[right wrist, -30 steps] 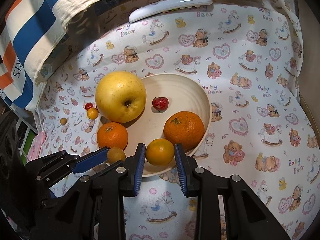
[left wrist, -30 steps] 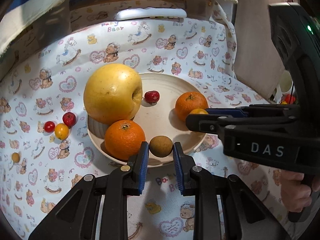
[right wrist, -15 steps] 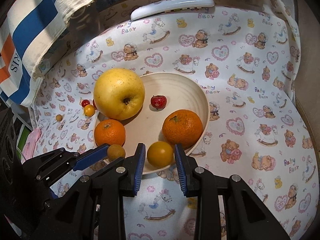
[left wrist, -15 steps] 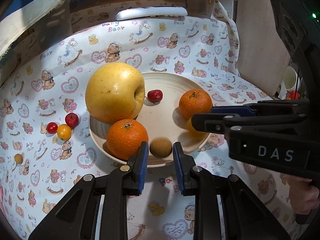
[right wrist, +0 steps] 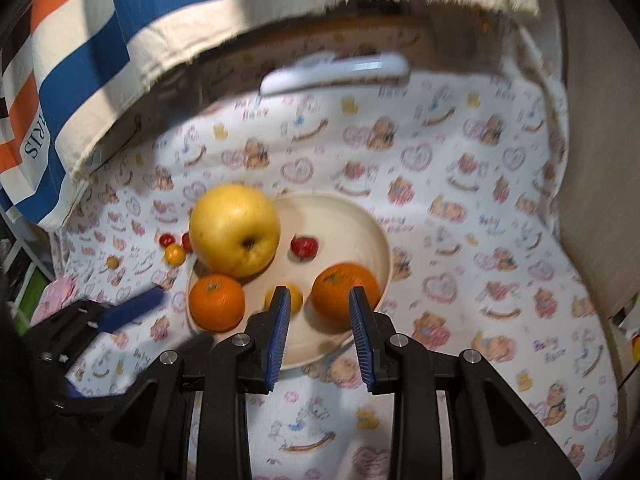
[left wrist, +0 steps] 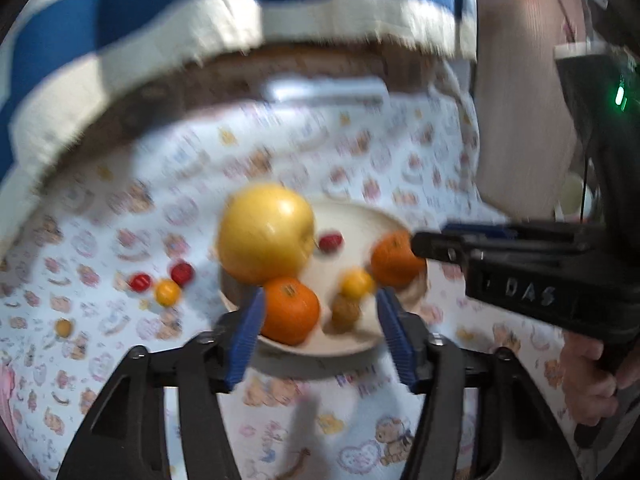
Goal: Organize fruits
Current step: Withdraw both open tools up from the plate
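A cream plate [right wrist: 372,240] [left wrist: 368,216] on the bear-print cloth holds a big yellow apple [right wrist: 234,234] [left wrist: 264,232], two oranges [right wrist: 216,302] [right wrist: 344,294], a small yellow-orange fruit [right wrist: 296,294] [left wrist: 356,284], a small brown fruit [left wrist: 345,312] and a small red fruit [right wrist: 304,247]. My left gripper [left wrist: 320,336] is open and empty, above the plate's near edge. My right gripper [right wrist: 320,336] is open and empty, raised over the near rim. The left wrist view is blurred.
Several small red and yellow fruits [right wrist: 174,250] [left wrist: 162,284] lie on the cloth left of the plate. A white remote [right wrist: 336,72] lies at the back. A striped blue, orange and cream cloth [right wrist: 120,32] hangs over the back left.
Both grippers let go of their small fruits onto the plate, opened and pulled up and back. The brown fruit and the yellow-orange fruit now lie free on the plate.
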Demonstrator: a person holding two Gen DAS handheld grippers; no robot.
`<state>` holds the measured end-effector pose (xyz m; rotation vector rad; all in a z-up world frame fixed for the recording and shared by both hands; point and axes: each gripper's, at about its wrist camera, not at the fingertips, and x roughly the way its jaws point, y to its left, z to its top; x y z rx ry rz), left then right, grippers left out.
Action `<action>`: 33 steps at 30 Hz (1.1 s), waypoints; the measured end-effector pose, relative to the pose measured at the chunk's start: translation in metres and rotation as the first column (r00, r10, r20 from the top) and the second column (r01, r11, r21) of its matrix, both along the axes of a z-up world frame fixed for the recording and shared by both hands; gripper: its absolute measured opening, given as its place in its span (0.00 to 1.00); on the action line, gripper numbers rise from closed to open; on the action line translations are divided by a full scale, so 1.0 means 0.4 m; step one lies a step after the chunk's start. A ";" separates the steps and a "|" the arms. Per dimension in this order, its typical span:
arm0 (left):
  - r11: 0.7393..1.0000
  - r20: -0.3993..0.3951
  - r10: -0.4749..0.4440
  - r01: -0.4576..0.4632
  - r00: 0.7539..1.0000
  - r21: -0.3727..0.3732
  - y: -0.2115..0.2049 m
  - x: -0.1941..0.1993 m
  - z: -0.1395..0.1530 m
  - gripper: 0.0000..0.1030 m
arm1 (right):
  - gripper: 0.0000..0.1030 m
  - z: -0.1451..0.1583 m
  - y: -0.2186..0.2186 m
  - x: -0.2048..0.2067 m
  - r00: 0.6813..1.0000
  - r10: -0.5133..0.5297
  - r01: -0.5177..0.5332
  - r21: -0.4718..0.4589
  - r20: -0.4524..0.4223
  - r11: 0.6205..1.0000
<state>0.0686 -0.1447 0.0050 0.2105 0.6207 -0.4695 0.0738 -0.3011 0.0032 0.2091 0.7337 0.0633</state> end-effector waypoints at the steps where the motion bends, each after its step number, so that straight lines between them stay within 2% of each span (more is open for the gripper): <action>1: 1.000 0.033 0.012 -0.011 0.999 -0.014 0.009 -0.007 0.014 0.62 | 0.31 0.004 -0.002 -0.002 1.000 -0.006 0.006 -0.003 0.010 1.000; 6: 0.996 0.112 0.040 -0.031 0.993 -0.080 0.043 -0.023 0.054 0.74 | 0.31 0.029 -0.011 -0.018 0.997 -0.029 0.030 -0.010 0.078 1.000; 12: 0.993 0.198 0.075 -0.054 0.977 -0.108 0.061 -0.044 0.077 0.93 | 0.32 0.060 -0.016 -0.046 0.985 -0.032 0.032 0.003 0.168 0.999; 14: 0.990 0.216 0.095 -0.070 0.972 -0.119 0.069 -0.049 0.081 0.93 | 0.44 0.066 -0.016 -0.052 0.982 -0.039 0.040 -0.001 0.187 0.999; 18: 0.988 0.251 0.117 -0.086 0.961 -0.132 0.081 -0.055 0.096 0.93 | 0.51 0.084 -0.020 -0.069 0.968 -0.058 0.062 -0.010 0.245 0.998; 20: 0.986 0.268 0.124 -0.088 0.955 -0.144 0.089 -0.062 0.109 0.93 | 0.67 0.092 -0.026 -0.081 0.959 -0.068 0.070 0.005 0.276 0.998; 24: 0.982 0.331 0.143 -0.091 0.933 -0.168 0.122 -0.095 0.148 0.97 | 0.70 0.111 -0.022 -0.104 0.934 -0.091 0.109 -0.033 0.344 0.993; 26: 0.980 0.369 0.157 -0.098 0.916 -0.173 0.144 -0.112 0.165 0.99 | 0.78 0.119 -0.016 -0.113 0.924 -0.094 0.122 -0.052 0.371 0.991; 29: 0.978 0.413 0.183 -0.121 0.892 -0.172 0.184 -0.133 0.195 0.99 | 0.82 0.129 -0.009 -0.134 0.902 -0.093 0.129 -0.057 0.421 0.990; 30: 0.976 0.423 0.187 -0.121 0.887 -0.179 0.200 -0.140 0.206 0.99 | 0.82 0.133 -0.005 -0.140 0.896 -0.089 0.128 -0.062 0.435 0.990; 33: 0.967 0.454 0.218 -0.127 0.864 -0.222 0.248 -0.163 0.235 0.99 | 0.93 0.140 0.010 -0.154 0.877 -0.082 0.140 -0.087 0.473 0.986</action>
